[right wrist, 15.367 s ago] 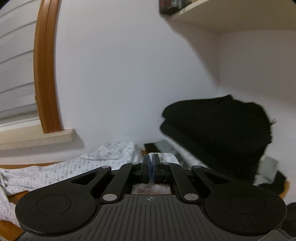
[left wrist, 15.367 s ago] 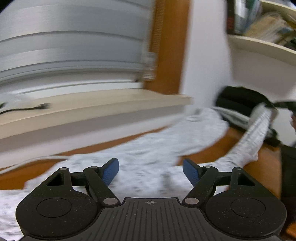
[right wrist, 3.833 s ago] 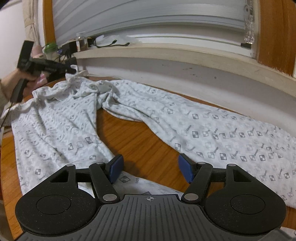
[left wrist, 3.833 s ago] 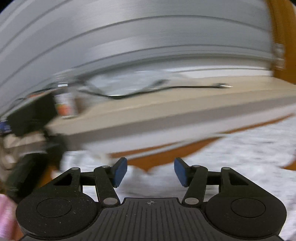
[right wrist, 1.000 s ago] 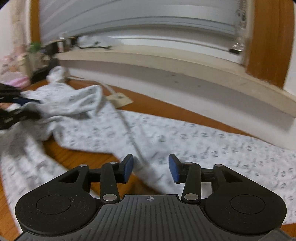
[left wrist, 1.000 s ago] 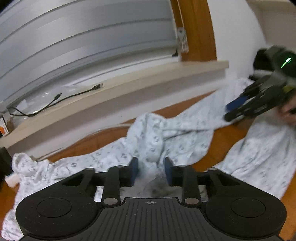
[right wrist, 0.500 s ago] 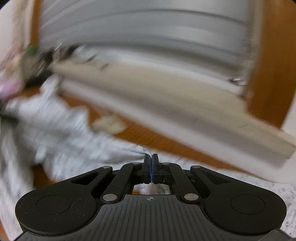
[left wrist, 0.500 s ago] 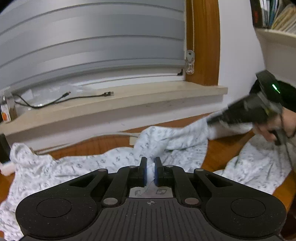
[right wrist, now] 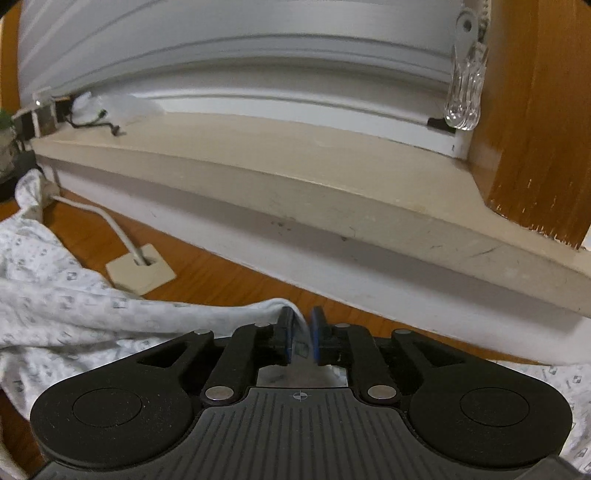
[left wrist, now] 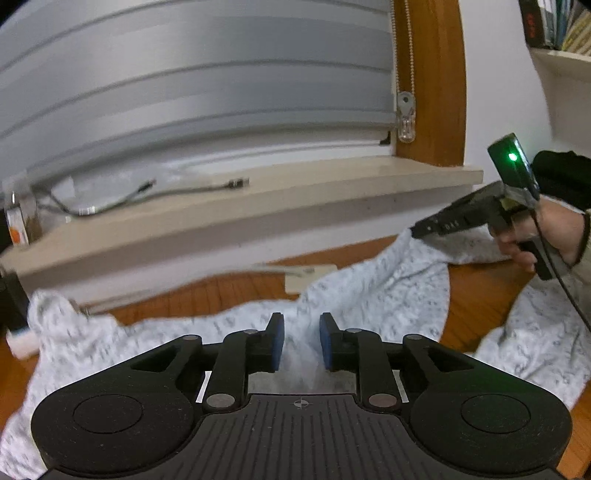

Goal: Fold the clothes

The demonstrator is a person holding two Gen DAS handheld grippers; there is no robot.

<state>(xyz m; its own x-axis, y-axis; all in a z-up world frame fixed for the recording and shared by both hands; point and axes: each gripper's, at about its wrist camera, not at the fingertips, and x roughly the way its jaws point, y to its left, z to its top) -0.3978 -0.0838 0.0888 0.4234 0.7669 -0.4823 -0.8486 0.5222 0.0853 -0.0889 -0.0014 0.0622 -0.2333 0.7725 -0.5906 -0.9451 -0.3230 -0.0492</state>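
Behind everything on my left wrist feed runs a pale beige windowsill (left wrist: pixel 258 199) under grey slatted blinds (left wrist: pixel 192 92), with a warm orange-brown wooden frame (left wrist: pixel 428 81) at upper right and a thin dark cable (left wrist: pixel 147 192) lying on the sill. Writing is scarce: I can make out red marks on a dark book spine (left wrist: pixel 532 18) at the top right edge, too blurred to read, and pale characters on the side of the right gripper (left wrist: pixel 419 230), also illegible. That gripper, with a green light on its top, sits at the right of the frame in a person's hand (left wrist: pixel 550 232), its tip touching the garment (left wrist: pixel 388 295). The garment is white soft cloth with a small grey repeated print, rumpled and spread across the lower frame over an orange wooden table (left wrist: pixel 207 295). My left gripper (left wrist: pixel 298 341) has its blue pads a little apart with cloth between them; I cannot tell whether they are pressing it. On the right wrist feed, the same sill (right wrist: pixel 295 177) and wooden table (right wrist: pixel 221 273) fill the view, with a clear plastic blind pull (right wrist: pixel 463 85) at upper right and a white cable (right wrist: pixel 107 221) entering a square beige plate (right wrist: pixel 140 273). The garment (right wrist: pixel 55 295) lies at lower left, and the right gripper (right wrist: pixel 300 334) has its blue pads slightly parted with a cloth edge between them.
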